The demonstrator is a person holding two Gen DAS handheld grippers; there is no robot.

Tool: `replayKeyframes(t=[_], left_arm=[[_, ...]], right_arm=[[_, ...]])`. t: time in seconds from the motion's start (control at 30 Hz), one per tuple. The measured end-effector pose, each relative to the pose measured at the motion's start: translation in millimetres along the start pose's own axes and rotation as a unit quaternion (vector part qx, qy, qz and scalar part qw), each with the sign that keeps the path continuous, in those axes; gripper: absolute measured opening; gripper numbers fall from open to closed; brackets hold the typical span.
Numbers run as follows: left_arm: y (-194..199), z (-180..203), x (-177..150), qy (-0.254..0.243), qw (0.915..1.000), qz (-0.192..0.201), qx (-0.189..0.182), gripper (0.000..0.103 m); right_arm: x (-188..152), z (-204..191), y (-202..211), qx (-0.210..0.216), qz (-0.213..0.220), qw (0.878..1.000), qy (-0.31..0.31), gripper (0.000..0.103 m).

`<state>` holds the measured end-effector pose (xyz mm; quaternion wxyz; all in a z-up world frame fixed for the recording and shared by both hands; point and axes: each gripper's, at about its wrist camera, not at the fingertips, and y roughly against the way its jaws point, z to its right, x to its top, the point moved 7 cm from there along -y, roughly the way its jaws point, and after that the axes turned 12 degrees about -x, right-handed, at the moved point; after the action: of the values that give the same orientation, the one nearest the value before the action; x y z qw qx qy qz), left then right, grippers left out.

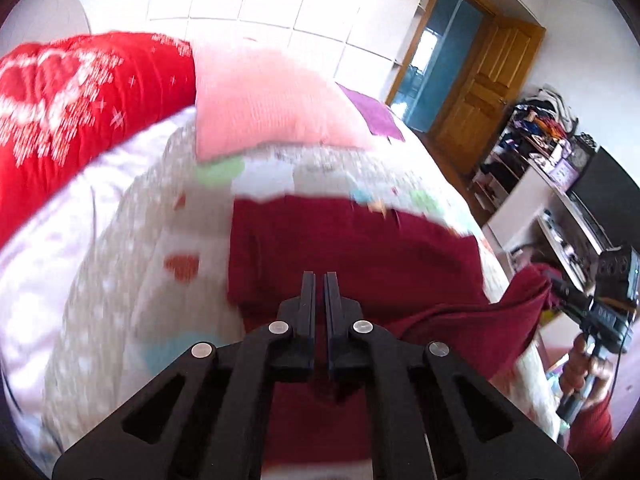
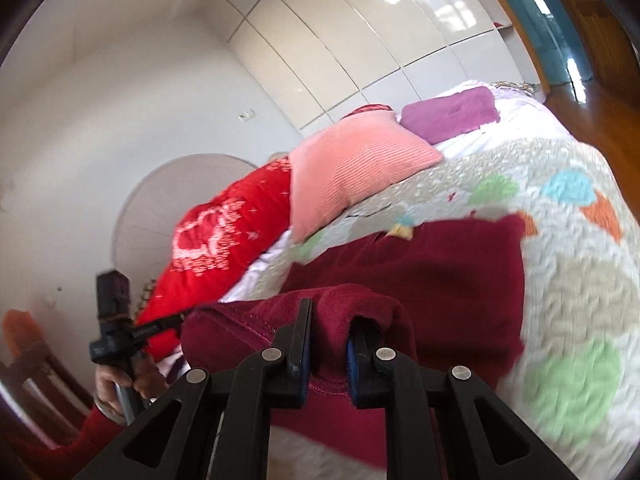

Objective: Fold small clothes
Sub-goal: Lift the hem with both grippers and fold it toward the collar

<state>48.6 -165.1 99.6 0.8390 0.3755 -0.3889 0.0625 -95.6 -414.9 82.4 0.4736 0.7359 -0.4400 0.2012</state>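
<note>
A dark red garment (image 1: 360, 248) lies spread on the patterned bedspread (image 1: 132, 248), its near edge lifted off the bed. My left gripper (image 1: 319, 280) is shut, its fingers almost touching. From the right wrist view the left gripper (image 2: 182, 318) meets the garment's (image 2: 420, 280) near left corner, and the cloth hangs taut from there. My right gripper (image 2: 330, 316) is shut on a bunched fold of the same edge, which drapes over the right finger. In the left wrist view the right gripper (image 1: 554, 280) pinches the raised corner off the bed's right side.
A pink pillow (image 1: 272, 100), a red quilt (image 1: 80, 100) and a purple cushion (image 2: 452, 114) lie at the far end of the bed. A cluttered shelf (image 1: 532, 140) and wooden door (image 1: 480, 92) stand to the right. A person's hand (image 1: 580, 360) holds the right gripper's handle.
</note>
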Motion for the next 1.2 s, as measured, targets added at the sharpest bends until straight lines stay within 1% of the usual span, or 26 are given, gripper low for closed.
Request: replayKeyframes(t=[0.1,0.2,0.33,0.4,0.43,0.47,0.5,0.53,0.57,0.63,0.7,0.77,0.83,0.87,0.9,1.07,1.13,1.17,1.2], left_arm=[[-27,-13,28,0.003,0.9999,0.001,0.012,0.002],[-47,-23,42,0.008,0.9997,-0.001,0.023,0.002],[-68,-33,53,0.016,0.9992,0.001,0.036,0.002],[-81,-42,56,0.024,0.9989,-0.002,0.041,0.002],[-87,-43,56,0.030,0.9990,-0.007,0.034,0.002],[-95,-48,54,0.049,0.9984,-0.015,0.022,0.002],[-100,-50,53,0.062,0.9978,-0.020,0.015,0.002],[-103,-50,51,0.069,0.9973,-0.024,0.006,0.002],[-107,-49,50,0.072,0.9971,-0.027,-0.004,0.002],[-120,-46,47,0.060,0.9972,-0.044,-0.011,0.003],[-134,-40,43,0.048,0.9966,-0.067,-0.012,0.003],[-149,-35,38,0.040,0.9949,-0.092,-0.011,0.013],[-164,-33,34,0.041,0.9934,-0.107,-0.015,0.037],[-167,-33,32,0.042,0.9932,-0.108,-0.014,0.042],[-171,-35,32,0.049,0.9930,-0.107,-0.011,0.043],[-189,-39,28,0.063,0.9885,-0.136,-0.017,0.043],[-194,-37,25,0.059,0.9868,-0.149,-0.020,0.043],[-195,-35,24,0.048,0.9873,-0.151,-0.017,0.043],[-194,-32,24,0.033,0.9882,-0.149,-0.012,0.030]], right_arm=[[24,11,-27,-0.018,0.002,1.000,-0.005,0.013],[47,26,-48,-0.035,0.011,0.999,-0.024,0.013],[70,58,-84,-0.082,0.010,0.996,-0.047,0.013],[72,76,-106,-0.091,-0.007,0.994,-0.063,0.013],[68,88,-121,-0.100,-0.028,0.992,-0.075,0.013],[60,104,-139,-0.115,-0.063,0.987,-0.098,0.013],[52,113,-148,-0.119,-0.083,0.983,-0.116,0.013],[49,117,-152,-0.118,-0.089,0.981,-0.128,0.013],[45,120,-153,-0.112,-0.083,0.981,-0.133,0.014],[43,119,-149,-0.103,-0.067,0.984,-0.129,0.018],[41,119,-148,-0.095,-0.064,0.985,-0.128,0.021],[39,118,-145,-0.091,-0.066,0.986,-0.124,0.024],[39,117,-146,-0.091,-0.068,0.986,-0.121,0.027],[39,116,-146,-0.090,-0.069,0.986,-0.120,0.028],[39,116,-146,-0.089,-0.070,0.986,-0.120,0.028],[37,115,-150,-0.085,-0.073,0.986,-0.121,0.029],[37,116,-152,-0.083,-0.074,0.986,-0.121,0.029],[37,116,-152,-0.083,-0.075,0.987,-0.118,0.029],[37,115,-153,-0.084,-0.076,0.987,-0.113,0.029]])
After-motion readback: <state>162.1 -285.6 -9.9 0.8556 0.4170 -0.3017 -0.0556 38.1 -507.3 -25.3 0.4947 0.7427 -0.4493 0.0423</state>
